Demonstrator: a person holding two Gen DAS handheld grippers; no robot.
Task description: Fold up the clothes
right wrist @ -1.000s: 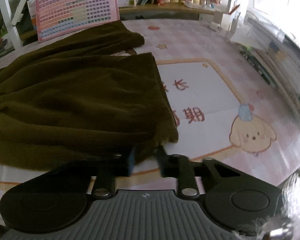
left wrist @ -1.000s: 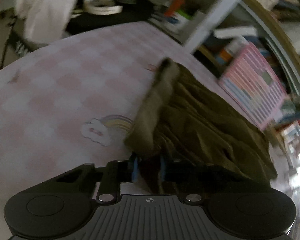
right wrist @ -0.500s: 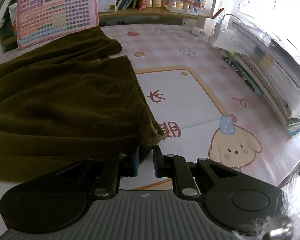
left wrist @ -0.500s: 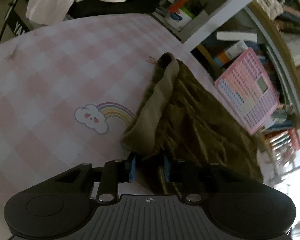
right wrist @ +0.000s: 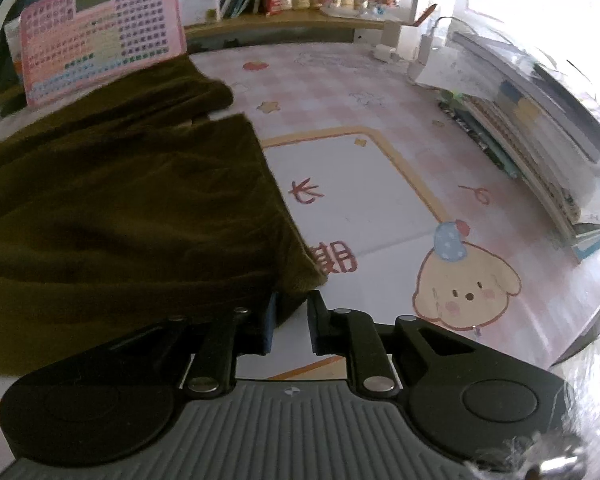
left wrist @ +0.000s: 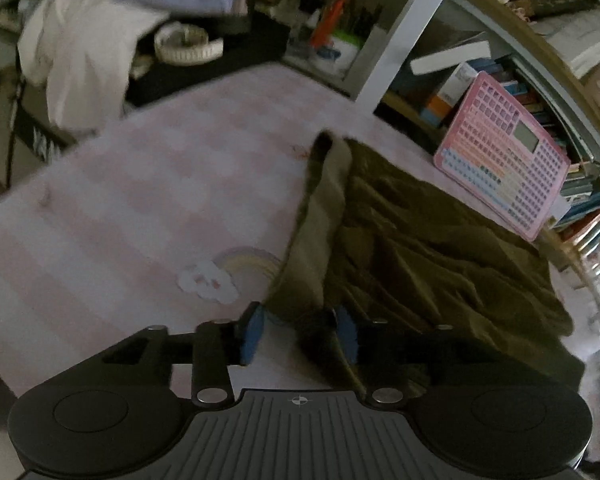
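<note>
Dark olive-brown garment lies spread on my pink checked table mat, long axis running from my left gripper toward the pink keyboard toy; left jaws parted around its hem; right gripper slightly parted, corner between the pads.

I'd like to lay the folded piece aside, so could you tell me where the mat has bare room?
Free: the mat between the olive garment and the puppy print. Crowded: the stacked books along its far right edge.

Red Chinese characters on the pink table mat, "未" at 12 o'clock of "朝", pink keyboard toy labels too small to read
</note>
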